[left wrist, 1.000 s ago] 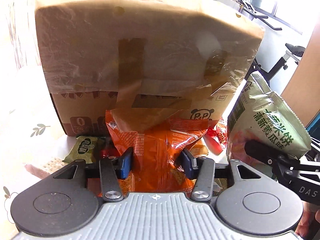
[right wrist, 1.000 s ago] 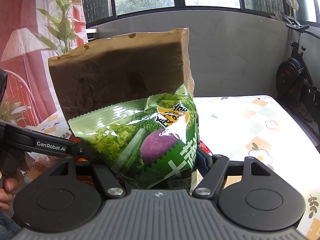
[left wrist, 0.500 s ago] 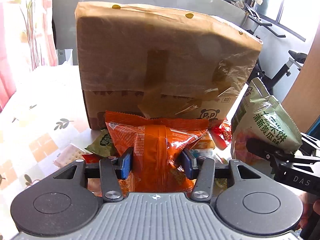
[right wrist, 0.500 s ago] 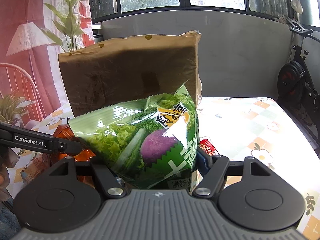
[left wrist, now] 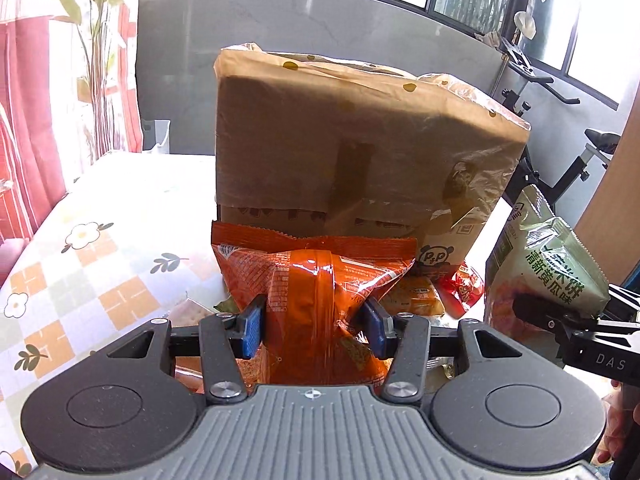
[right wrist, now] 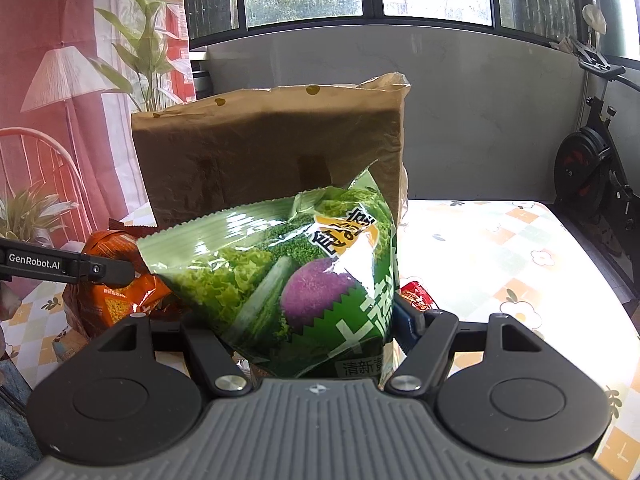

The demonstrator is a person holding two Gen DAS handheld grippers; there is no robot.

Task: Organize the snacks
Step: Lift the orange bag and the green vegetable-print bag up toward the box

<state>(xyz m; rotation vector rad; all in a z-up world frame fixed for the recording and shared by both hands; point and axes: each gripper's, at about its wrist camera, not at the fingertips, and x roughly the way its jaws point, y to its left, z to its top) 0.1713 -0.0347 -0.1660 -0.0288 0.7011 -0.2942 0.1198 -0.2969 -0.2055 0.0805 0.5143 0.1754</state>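
Two claws, left (left wrist: 314, 326) and right (right wrist: 304, 320), clamp orange bag (left wrist: 316, 280) and green bag (right wrist: 288, 276) before the cardboard box (left wrist: 352, 152).

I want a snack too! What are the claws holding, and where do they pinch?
Left claw pinches the orange snack bag around its middle; right claw pinches the green snack bag's lower part.

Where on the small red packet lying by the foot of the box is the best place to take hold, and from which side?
Probably the crimped end of the red packet, approached from above. It lies flat on the table, crowded by the box and other snacks, so sideways access looks poor. Both grippers are already full.
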